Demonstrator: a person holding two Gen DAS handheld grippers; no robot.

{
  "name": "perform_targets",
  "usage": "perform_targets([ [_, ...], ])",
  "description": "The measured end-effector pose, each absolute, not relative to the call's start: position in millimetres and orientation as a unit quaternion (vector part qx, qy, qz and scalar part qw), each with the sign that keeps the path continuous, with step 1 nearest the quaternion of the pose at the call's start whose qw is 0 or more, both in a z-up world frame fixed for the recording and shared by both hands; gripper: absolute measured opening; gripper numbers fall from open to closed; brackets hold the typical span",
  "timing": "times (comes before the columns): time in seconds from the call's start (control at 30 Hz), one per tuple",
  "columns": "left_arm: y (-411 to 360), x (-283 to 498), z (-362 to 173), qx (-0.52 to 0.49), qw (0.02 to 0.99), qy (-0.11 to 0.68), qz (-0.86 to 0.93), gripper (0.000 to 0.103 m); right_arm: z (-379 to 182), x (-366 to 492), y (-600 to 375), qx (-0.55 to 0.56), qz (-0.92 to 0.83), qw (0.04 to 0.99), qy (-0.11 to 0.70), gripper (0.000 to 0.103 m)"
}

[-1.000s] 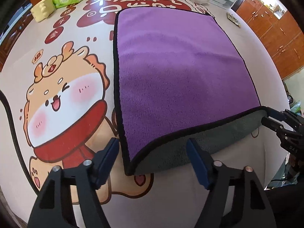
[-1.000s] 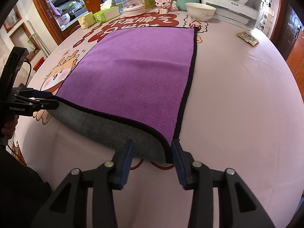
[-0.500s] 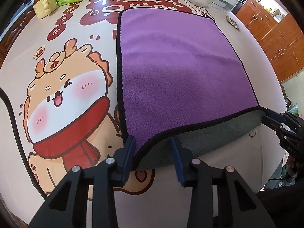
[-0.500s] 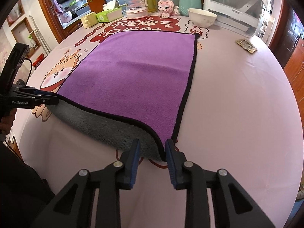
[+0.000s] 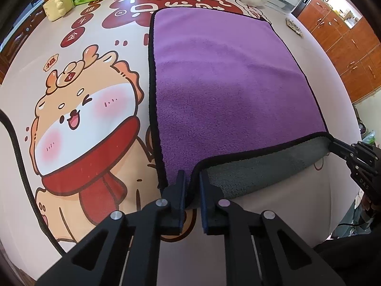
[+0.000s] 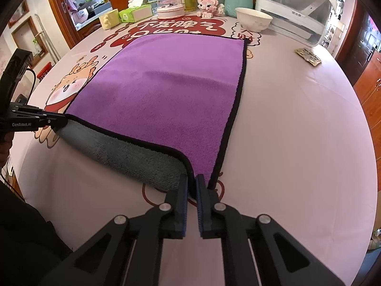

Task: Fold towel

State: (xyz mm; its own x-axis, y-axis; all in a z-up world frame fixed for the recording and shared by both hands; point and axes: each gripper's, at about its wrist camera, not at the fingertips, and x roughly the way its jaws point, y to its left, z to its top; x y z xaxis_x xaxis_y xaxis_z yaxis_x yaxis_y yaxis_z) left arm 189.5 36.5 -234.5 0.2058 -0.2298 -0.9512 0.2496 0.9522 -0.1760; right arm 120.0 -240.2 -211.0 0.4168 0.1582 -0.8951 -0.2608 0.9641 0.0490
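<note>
Pinching the two near corners, each hand-held gripper has its jaws closed on the towel (image 5: pixel 228 90): the left hand-held gripper (image 5: pixel 192 200) holds the near left corner, the right hand-held gripper (image 6: pixel 191 202) the near right one. The towel lies spread on the worktop (image 6: pixel 297 143), purple side up, its near edge lifted so the grey underside shows and sags between the two grips. It looks soft, thick and light, limp enough to droop wherever unsupported, and the fleecy pile should not slip in the pads. The bound black hem at the corners is the firmest place to hold; keeping both corners level and apart should keep the fold straight
</note>
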Motion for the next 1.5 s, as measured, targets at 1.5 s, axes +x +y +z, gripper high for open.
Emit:
perform_targets([
  [1.5, 23, 271, -78, 0.071, 0.901, 0.395, -0.167, 0.004, -88, 195, -246, -0.104, 0.077, 0.923, 0.364, 0.004],
])
